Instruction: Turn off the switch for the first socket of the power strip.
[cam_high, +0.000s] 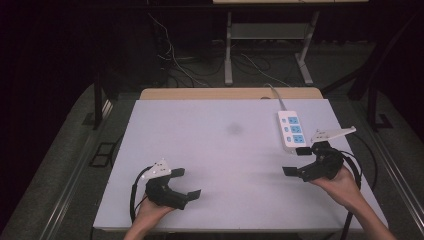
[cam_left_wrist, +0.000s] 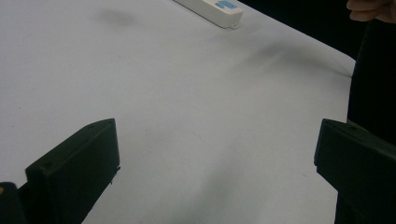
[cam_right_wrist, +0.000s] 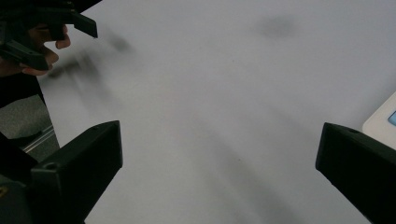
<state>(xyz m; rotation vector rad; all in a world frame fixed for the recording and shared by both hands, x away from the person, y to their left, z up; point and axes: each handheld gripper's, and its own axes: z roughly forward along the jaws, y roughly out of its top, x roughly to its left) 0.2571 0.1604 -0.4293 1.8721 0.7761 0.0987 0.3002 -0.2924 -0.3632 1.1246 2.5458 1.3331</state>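
One white power strip (cam_high: 291, 130) lies on the white table (cam_high: 220, 165), toward its far right side, with its long axis running away from the person. Three blue socket panels sit in a row along its top face, and a pale cord leaves its far end over the table's back edge. Any print on it is too small to read. In the left gripper view the strip's near end (cam_left_wrist: 212, 9) shows at the top; in the right gripper view a corner of it (cam_right_wrist: 383, 121) shows at the right edge.

Two grippers are held over the table, one in each hand. The right gripper (cam_high: 296, 161) is just beside the strip's near end, not touching it as far as can be seen; its jaws stand wide apart with nothing between them. The left gripper (cam_high: 186, 183) is near the front left of the table, well apart from the strip, its jaws also spread wide and empty. Each carries one grey three-cornered plate.

A faint dark smudge (cam_high: 234, 129) marks the table's middle.
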